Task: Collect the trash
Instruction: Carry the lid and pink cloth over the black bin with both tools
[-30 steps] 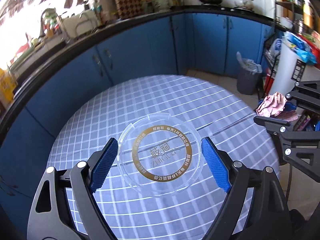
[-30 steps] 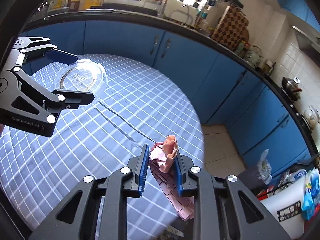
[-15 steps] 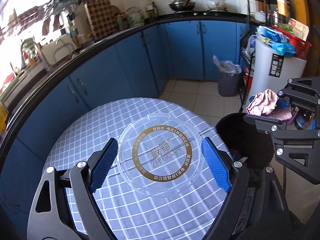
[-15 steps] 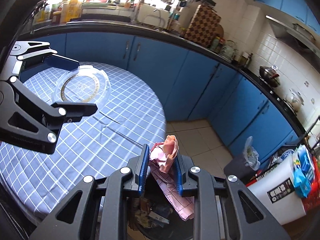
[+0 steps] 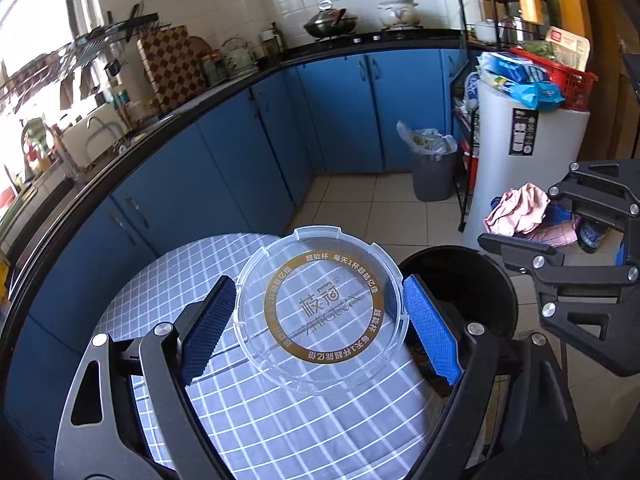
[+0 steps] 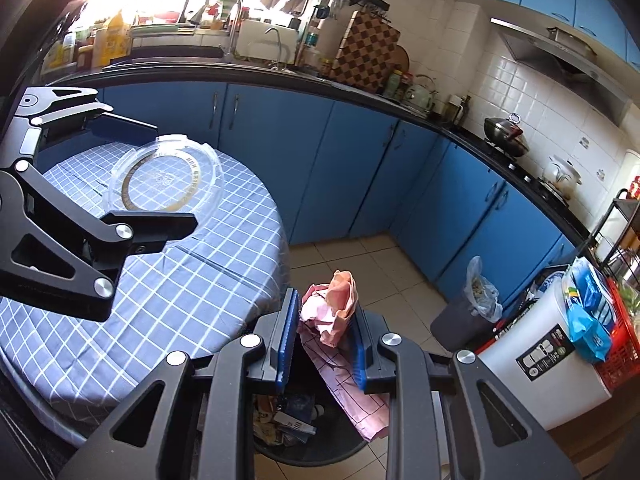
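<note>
Clear plastic lid (image 5: 320,312) with a gold ring sits clamped by its rim between the blue pads of the left gripper (image 5: 318,320), above the checked tablecloth (image 5: 280,420) at the table edge. Beside it the right gripper (image 6: 322,338) is closed narrow on a crumpled pink paper (image 6: 334,304), directly over the black trash bin (image 6: 312,444), which has rubbish inside.

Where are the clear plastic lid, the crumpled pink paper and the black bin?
clear plastic lid (image 5: 320,312), left wrist view, centre, inside the gold ring.
crumpled pink paper (image 6: 334,306), right wrist view, crumpled upper part.
black bin (image 5: 460,258), left wrist view, far rim.
</note>
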`<control>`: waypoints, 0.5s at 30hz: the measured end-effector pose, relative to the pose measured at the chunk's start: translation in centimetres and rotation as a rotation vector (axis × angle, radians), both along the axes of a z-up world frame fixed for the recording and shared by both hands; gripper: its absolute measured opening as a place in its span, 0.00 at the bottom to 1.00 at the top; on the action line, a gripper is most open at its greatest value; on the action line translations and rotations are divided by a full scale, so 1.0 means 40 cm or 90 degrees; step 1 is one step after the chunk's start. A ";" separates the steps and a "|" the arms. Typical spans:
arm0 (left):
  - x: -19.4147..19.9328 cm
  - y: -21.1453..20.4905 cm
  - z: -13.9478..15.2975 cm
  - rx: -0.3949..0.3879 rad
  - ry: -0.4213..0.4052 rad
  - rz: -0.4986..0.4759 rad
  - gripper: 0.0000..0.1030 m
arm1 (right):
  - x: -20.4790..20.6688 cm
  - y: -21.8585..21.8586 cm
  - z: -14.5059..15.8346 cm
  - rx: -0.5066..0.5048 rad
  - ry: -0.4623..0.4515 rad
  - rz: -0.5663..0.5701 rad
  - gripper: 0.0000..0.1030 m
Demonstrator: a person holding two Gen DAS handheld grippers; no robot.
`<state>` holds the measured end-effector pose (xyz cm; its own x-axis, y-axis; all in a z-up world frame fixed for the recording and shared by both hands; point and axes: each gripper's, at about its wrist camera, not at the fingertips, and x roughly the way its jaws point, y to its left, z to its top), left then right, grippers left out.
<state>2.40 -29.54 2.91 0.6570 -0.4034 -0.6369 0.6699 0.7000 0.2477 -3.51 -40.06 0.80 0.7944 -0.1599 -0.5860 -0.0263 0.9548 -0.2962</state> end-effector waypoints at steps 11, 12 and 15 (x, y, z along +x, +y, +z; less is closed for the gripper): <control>-0.012 -0.087 -0.012 0.018 -0.003 -0.028 0.82 | -0.016 -0.073 -0.021 0.014 0.000 -0.021 0.23; -0.011 -0.092 -0.014 0.019 -0.002 -0.029 0.82 | -0.017 -0.077 -0.023 0.015 -0.001 -0.022 0.23; -0.011 -0.111 -0.019 0.023 -0.001 -0.036 0.82 | -0.015 -0.093 -0.025 0.019 -0.002 -0.026 0.23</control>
<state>1.98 -33.98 2.16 0.6355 -0.4159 -0.6505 0.7072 0.6517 0.2742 -4.11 -43.79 -0.21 0.7892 -0.1751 -0.5886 0.0139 0.9633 -0.2680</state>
